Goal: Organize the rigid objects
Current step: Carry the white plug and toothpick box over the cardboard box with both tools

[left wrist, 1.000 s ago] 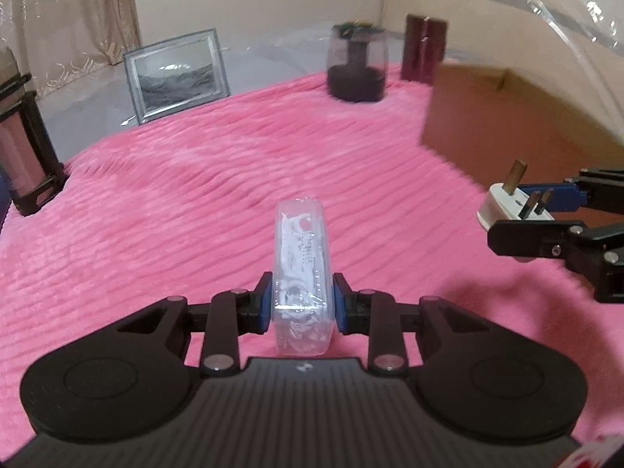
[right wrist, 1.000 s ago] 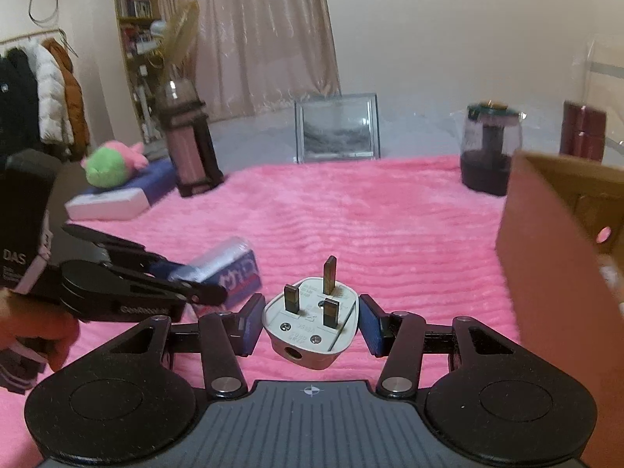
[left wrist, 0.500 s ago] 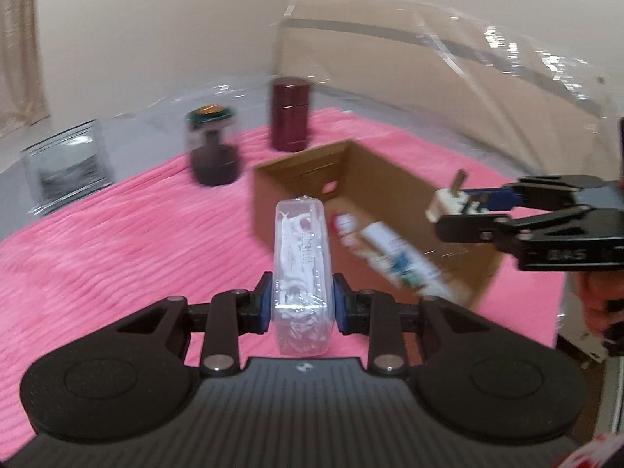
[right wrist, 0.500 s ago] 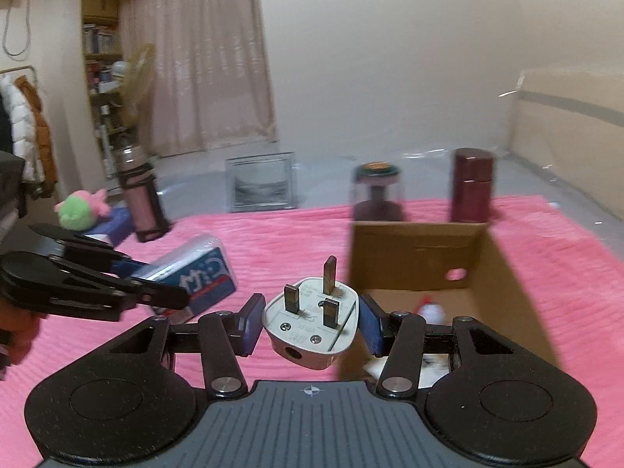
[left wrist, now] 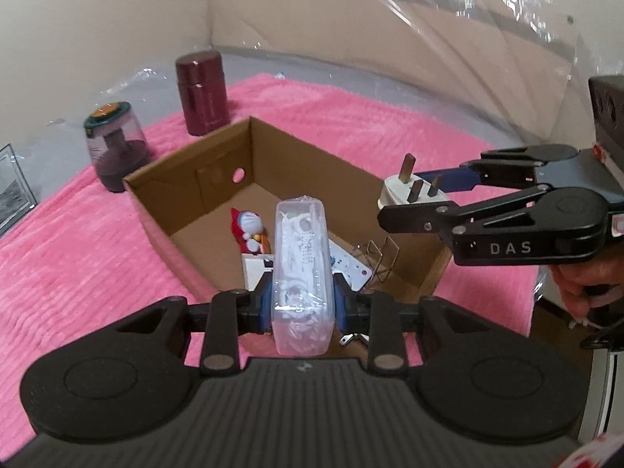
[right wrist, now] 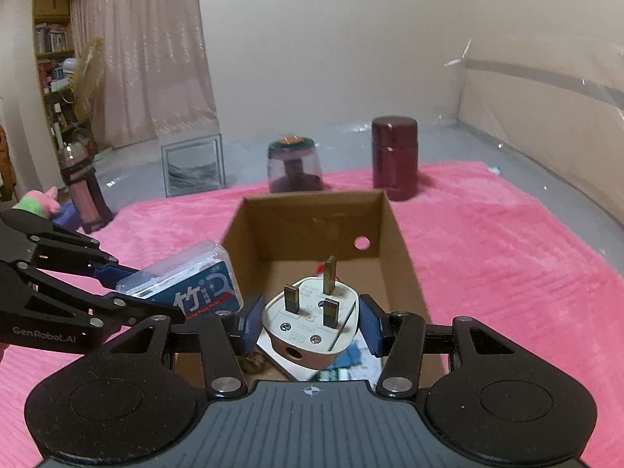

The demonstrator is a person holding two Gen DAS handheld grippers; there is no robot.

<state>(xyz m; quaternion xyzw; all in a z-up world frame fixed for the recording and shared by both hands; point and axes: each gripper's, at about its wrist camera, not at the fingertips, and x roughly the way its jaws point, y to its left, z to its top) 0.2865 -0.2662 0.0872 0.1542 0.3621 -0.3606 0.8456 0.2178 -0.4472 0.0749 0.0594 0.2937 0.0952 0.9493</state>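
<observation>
An open cardboard box (left wrist: 187,179) (right wrist: 304,214) sits on the pink blanket, holding a small toy figure (left wrist: 249,226), white packets and a wire clip (left wrist: 382,257). My left gripper (left wrist: 302,308) (right wrist: 128,284) is shut on a clear plastic case with a blue label (left wrist: 300,265) (right wrist: 187,284), held above the box's near left edge. My right gripper (right wrist: 310,325) (left wrist: 421,199) is shut on a white three-pin plug (right wrist: 312,319) (left wrist: 409,195), hanging over the box's near end.
A maroon canister (right wrist: 394,156) (left wrist: 201,93) and a dark jar with a green lid (right wrist: 294,163) (left wrist: 115,144) stand behind the box. A framed picture (right wrist: 193,171), a tall pink bottle (right wrist: 84,191) and a plush toy (right wrist: 37,201) lie to the left. Clear plastic sheeting (left wrist: 448,46) covers the right.
Both grippers have swung over the blanket to the cardboard box and risen, each still gripping its object. The box's inside has come into view.
</observation>
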